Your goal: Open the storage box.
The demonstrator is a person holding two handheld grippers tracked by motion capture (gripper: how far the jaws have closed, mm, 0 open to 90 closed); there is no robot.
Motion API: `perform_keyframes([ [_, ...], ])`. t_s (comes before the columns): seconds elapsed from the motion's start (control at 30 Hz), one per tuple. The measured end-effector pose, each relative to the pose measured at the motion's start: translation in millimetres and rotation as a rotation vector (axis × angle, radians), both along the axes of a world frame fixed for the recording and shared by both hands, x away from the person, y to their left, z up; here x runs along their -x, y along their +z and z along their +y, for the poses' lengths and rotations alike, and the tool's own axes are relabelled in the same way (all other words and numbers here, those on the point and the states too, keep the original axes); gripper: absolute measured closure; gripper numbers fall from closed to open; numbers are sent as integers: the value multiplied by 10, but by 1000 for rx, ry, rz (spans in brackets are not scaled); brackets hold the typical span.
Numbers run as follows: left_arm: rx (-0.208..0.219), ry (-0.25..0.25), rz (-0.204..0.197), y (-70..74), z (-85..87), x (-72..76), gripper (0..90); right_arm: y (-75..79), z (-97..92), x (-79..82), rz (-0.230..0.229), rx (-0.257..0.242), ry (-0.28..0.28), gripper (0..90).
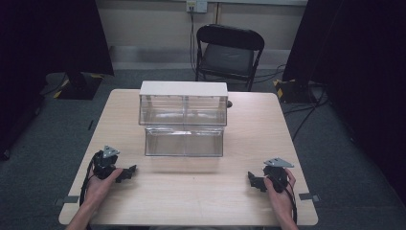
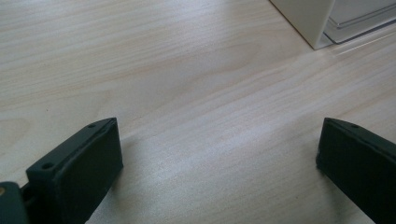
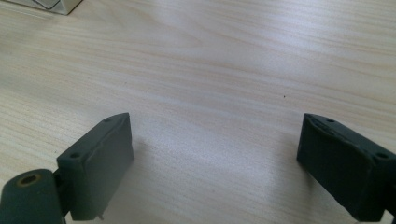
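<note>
On the table (image 1: 191, 191), the drawer box (image 1: 183, 120) sits beyond both open tongs

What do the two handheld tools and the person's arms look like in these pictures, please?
Both the left tool and the right tool are black, each topped by a grey three-cornered plate and trailing a black cable. Their jaws are flat, blocky black pads with small screw holes. The forearms are bare, with no sleeves.
</note>
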State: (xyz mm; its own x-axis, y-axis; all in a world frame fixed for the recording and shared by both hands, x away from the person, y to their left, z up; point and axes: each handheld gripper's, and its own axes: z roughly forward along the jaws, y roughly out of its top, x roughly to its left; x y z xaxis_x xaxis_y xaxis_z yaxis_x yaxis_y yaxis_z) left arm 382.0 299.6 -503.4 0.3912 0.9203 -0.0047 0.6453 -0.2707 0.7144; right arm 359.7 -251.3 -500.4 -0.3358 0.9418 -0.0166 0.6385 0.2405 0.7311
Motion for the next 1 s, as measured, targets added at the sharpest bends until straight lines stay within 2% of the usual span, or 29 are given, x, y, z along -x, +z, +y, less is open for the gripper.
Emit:
perform_keyframes([
  [0.33,-3,8,6,10,-8,5,15,0,0,0,0,0,-1,99],
  [0.5,16,17,1,54,-12,14,180,0,1,-1,0,0,-1,99],
  [0.67,15,4,9,71,-23,16,162,0,0,0,0,0,0,99],
  [0.8,35,-14,-28,145,-60,49,166,0,0,0,0,0,-1,99],
  [0.83,26,-19,-36,165,-61,54,168,0,0,0,0,0,-1,99],
  [1.0,52,-40,-55,206,-104,76,184,0,0,0,0,0,0,98],
])
